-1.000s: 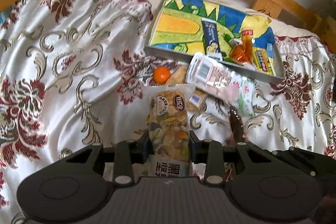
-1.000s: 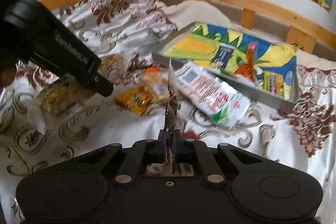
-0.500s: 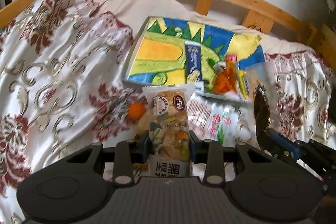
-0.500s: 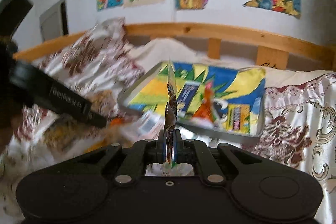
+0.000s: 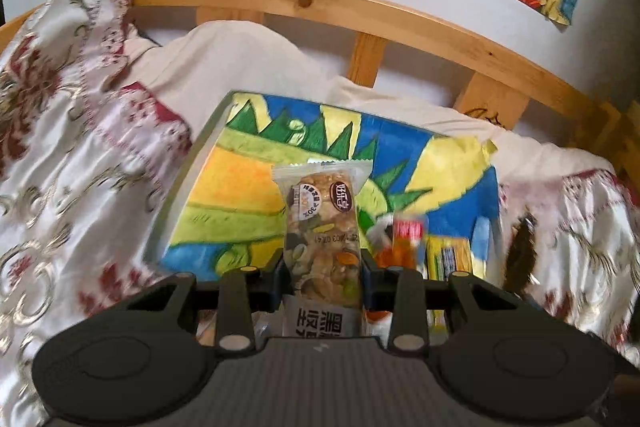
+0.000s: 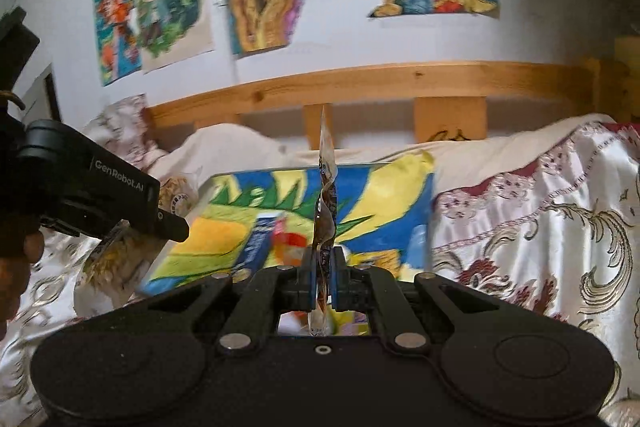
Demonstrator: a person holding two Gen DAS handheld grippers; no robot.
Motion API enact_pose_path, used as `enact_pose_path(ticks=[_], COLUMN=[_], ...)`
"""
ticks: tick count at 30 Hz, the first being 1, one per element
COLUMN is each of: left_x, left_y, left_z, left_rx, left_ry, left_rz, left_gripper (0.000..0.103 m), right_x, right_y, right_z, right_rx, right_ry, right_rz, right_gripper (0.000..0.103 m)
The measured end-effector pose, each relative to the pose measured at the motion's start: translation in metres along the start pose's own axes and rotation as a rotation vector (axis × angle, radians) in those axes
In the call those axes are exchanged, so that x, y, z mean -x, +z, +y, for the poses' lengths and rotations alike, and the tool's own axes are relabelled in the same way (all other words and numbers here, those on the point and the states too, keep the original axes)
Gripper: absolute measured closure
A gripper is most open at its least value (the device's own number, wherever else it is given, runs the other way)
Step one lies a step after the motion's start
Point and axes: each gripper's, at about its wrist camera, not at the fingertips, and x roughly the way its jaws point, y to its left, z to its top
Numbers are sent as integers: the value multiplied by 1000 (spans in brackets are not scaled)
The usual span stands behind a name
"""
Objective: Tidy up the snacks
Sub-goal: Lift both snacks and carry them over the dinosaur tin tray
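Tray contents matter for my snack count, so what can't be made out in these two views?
- Left wrist: snacks at the tray's near right end are motion-blurred, labels unreadable; the nut bar in the left gripper hides some.
- Right wrist: the thin packet in the right gripper is edge-on, print unreadable.
- Right wrist: the gripper body hides the tray's near edge.

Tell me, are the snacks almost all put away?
Partly. A few snacks already lie in the tray. The left gripper holds a nut bar, the right gripper a thin packet. Both still need dropping in.
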Motion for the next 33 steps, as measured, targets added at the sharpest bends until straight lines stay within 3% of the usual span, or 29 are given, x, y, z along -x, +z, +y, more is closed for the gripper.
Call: enact_pose_path(ticks=[14, 33], left_x=[-90, -129], left_y=[18, 16], left_z=[-9, -12], left_rx=[27, -4], left_ry=[-9, 0], left_rz=[7, 1], left_gripper=[64, 64], right_x=[-56, -84], right_y=[-12, -19], right_z=[-21, -35], right_rx=[-53, -164], right_ry=[3, 38], right_rz=[25, 96], right_gripper=[97, 96])
